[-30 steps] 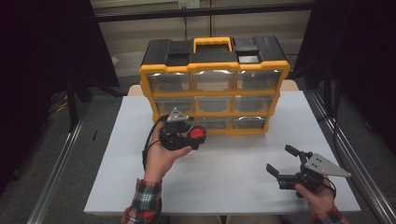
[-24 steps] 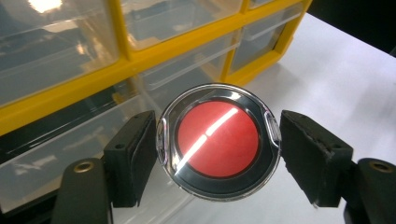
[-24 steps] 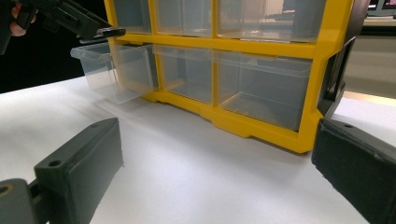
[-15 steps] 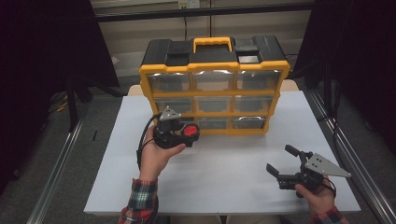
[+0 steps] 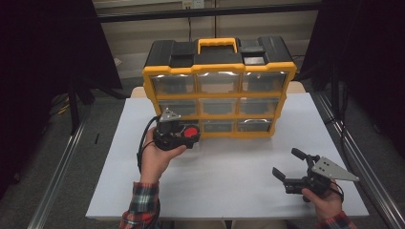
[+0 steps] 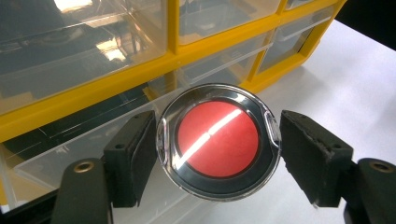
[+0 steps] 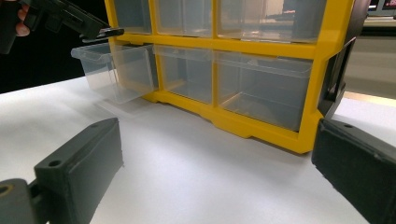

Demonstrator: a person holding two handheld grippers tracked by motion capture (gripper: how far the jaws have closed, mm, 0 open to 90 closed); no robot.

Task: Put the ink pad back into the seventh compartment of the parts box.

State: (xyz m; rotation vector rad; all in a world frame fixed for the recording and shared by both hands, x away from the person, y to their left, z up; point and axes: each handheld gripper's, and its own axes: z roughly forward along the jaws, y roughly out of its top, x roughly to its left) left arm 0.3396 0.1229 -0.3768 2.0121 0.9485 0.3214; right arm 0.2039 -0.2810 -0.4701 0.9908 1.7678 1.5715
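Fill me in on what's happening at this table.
A person works two hand-held grippers in front of a yellow drawer organizer. The left gripper holds a round red disc in a clear case just over the pulled-out bottom-left drawer, apparently about to drop it in. The right gripper waits open and empty above the white table.

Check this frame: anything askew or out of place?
Only the bottom-left drawer of the yellow organizer stands pulled out while the others sit flush. The left tongs hold a round red-centred disc just over it.
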